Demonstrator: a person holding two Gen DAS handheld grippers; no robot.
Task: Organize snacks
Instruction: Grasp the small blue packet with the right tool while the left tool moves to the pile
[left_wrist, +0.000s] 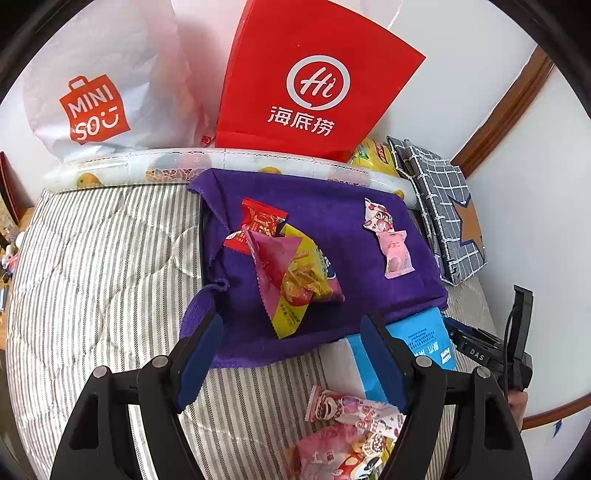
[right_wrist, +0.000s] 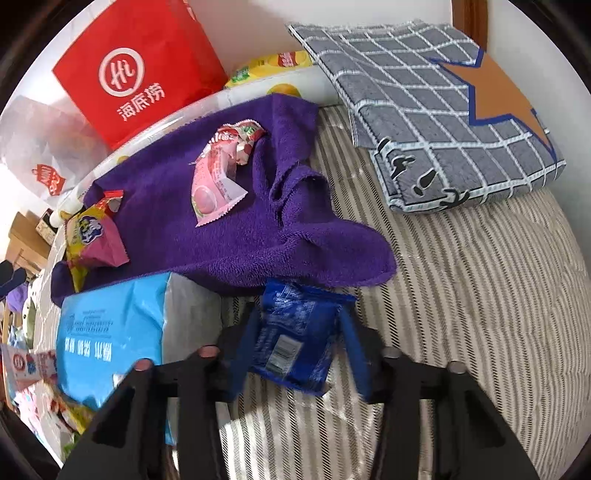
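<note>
On the far left, a white crinkled plastic shopping bag with an orange logo (left_wrist: 96, 99) is leaning against the wall beside a glossy red paper carrier bag (left_wrist: 314, 85). Below them, the grey-and-white striped quilted bed (left_wrist: 99, 258) is carrying a purple terry towel (left_wrist: 332, 229). A heap of red, pink and yellow crinkly snack packets (left_wrist: 284, 266) is lying on the towel's left half, and two small pink-and-white sweet wrappers (left_wrist: 388, 240) are sitting well apart from it on the right half.

The left gripper (left_wrist: 291, 354) is hovering over the towel's near edge, its jaws standing wide with nothing between them. Under it, more pink cartoon-printed snack packets (left_wrist: 354, 417) are waiting loose on the quilt, beside a pale blue plastic pack of tissues (right_wrist: 114, 328).

Further right, the right gripper (right_wrist: 299, 339) is pointing steeply down at the quilt just in front of the towel. Its jaws are sitting half closed around a dark blue foil snack packet (right_wrist: 295, 332); the blue pads appear to be pressing its two sides, though blur is making the contact hard to confirm. A folded grey checked cloth with an orange star (right_wrist: 443, 110) is lying against the wall on the far right.

The risk, I think, is the slick foil crumpling and slipping out on lifting, since the grip looks to be taking only the packet's edges. A low carry could also snag the towel's folded corner and drag the sorted sweets out of place.
</note>
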